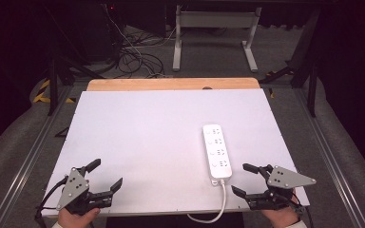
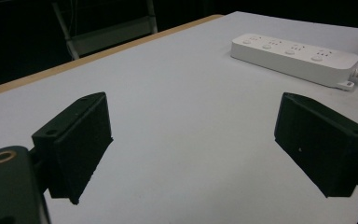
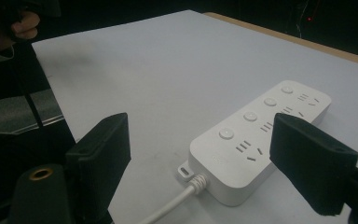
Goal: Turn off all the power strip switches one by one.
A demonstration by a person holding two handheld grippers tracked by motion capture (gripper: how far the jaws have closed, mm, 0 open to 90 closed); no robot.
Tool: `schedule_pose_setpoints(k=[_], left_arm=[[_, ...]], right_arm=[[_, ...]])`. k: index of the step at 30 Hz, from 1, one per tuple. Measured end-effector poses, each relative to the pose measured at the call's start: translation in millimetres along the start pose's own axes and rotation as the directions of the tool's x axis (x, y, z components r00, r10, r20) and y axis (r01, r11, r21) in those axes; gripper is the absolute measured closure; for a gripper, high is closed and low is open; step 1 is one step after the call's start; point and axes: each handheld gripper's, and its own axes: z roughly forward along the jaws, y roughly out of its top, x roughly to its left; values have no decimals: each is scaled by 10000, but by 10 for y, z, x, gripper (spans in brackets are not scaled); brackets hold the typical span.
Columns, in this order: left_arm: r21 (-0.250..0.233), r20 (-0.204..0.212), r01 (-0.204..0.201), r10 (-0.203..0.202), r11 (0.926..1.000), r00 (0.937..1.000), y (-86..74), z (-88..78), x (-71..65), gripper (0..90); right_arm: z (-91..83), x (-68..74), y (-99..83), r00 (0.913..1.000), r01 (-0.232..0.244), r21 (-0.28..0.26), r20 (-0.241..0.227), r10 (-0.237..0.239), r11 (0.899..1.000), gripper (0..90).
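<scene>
Leftmost, at the near left corner of the white worktop (image 1: 147,123), the left gripper (image 1: 108,175) is held in a hand (image 1: 76,217) with its jaws spread wide and nothing between them; they point across the board towards the right.

Right of centre lies a white power strip (image 1: 216,151), its long axis running from near edge to far edge, well apart from the left gripper. It carries four sockets, each with a round button beside it; no brand or writing can be read on it. Its white cable (image 1: 216,209) leaves the near end and curls off the near edge.

Rightmost, at the near right corner, the right gripper (image 1: 240,179) is held with its jaws likewise spread and empty, just beside the strip's near end but not touching it.

Beyond the far edge a strip of bare wood (image 1: 171,84) shows, then a grey floor with tangled cables (image 1: 133,52) and white table legs (image 1: 214,35).
</scene>
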Motion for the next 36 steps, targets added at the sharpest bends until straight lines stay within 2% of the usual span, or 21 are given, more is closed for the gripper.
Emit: schedule_pose_setpoints(k=[8,13,16,18,20,21,22,27,28,30,31,32,33,34,36], left_arm=[[-25,-69,36,-36,10000,10000,-2,-6,-3,116],[-24,-109,44,-44,10000,9999,-5,-10,6,115],[-8,-128,46,-46,10000,9999,-4,-12,7,115],[-14,-140,34,-35,10000,9999,-6,-9,5,115],[24,-137,-11,11,10000,9999,-6,-10,5,115],[14,-143,22,-21,10000,9999,-8,-8,1,115],[22,-136,20,-20,10000,9999,-9,-7,0,115],[28,-103,2,-1,10000,9999,-10,-10,0,115],[11,-116,21,-20,10000,9999,-10,-10,-1,115],[4,-116,48,-48,10000,9999,-11,-12,-3,115],[5,-118,47,-47,10000,9999,-11,-14,-2,115],[-12,-115,44,-44,10000,9999,-11,-14,-2,115],[-6,-115,39,-39,10000,9999,-11,-15,-1,116],[-2,-125,31,-31,10000,9999,-11,-16,-2,117],[6,-176,12,-11,10000,9998,-12,-18,-2,117]], right_arm=[[-10,3,27,9998,165,42,71,-166,9999,203],[-24,-8,84,9990,331,132,292,-335,9994,205],[-5,-35,133,9999,54,256,125,-57,9997,205],[6,-46,149,9998,-62,337,204,55,9994,208],[31,-85,178,9990,-434,450,-104,439,9980,282],[58,-115,209,9976,-567,524,-356,586,9970,361],[58,-115,209,9976,-567,524,-356,586,9970,361],[122,-114,306,9996,-294,650,-38,297,9975,567],[153,-111,348,9997,-201,726,138,191,9972,640],[193,-110,393,9996,-77,862,278,53,9962,718],[193,-110,393,9996,-77,862,278,53,9962,718],[246,-113,439,9988,-11,1050,489,-41,9945,815],[273,-115,462,9987,-56,1136,506,-1,9935,867],[299,-122,483,9987,-42,1233,505,-20,9924,899],[349,-126,526,9986,-27,1430,526,-49,9897,900]])
